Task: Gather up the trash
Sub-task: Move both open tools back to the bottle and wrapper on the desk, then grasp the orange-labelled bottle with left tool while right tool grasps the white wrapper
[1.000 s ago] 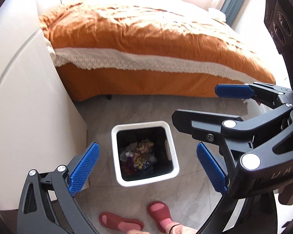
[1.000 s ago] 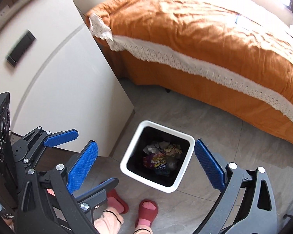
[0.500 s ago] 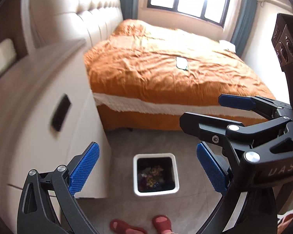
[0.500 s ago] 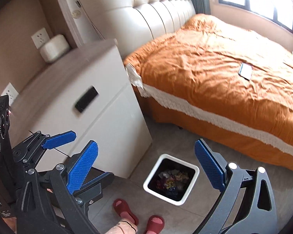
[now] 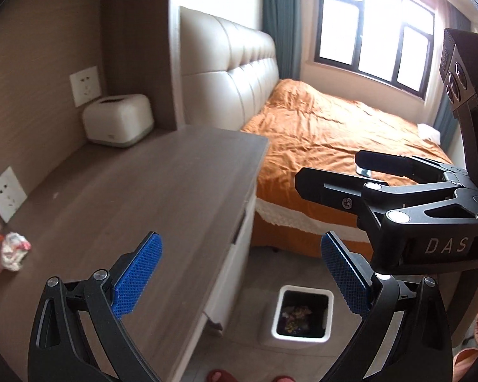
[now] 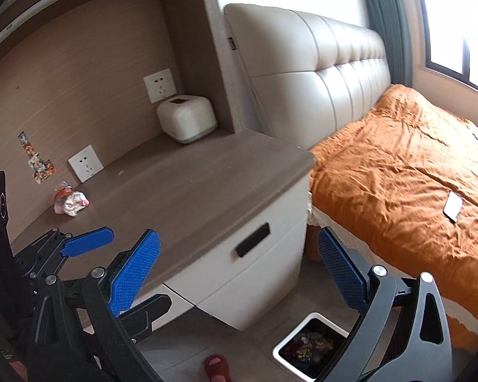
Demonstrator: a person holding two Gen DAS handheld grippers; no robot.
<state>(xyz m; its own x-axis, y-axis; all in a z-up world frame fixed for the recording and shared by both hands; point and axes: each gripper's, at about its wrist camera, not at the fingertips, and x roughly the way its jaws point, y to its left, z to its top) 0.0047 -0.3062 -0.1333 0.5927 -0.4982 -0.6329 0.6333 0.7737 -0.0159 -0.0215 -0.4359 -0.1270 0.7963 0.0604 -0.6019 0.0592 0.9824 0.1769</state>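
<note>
A white square bin with colourful wrappers inside stands on the floor by the nightstand; it also shows in the right wrist view. Crumpled white and red trash lies at the left of the nightstand top, also seen in the right wrist view. My left gripper is open and empty, high above the floor at the nightstand's front edge. My right gripper is open and empty beside it, its black body visible in the left wrist view.
A white tissue box stands at the back of the nightstand. An orange bed with a phone on it lies to the right. Wall sockets are behind the trash. Red slippers are on the floor.
Both grippers have risen and tilted up from over the bin to nightstand height. The nightstand top and the crumpled trash have come into view. Both stay open.
</note>
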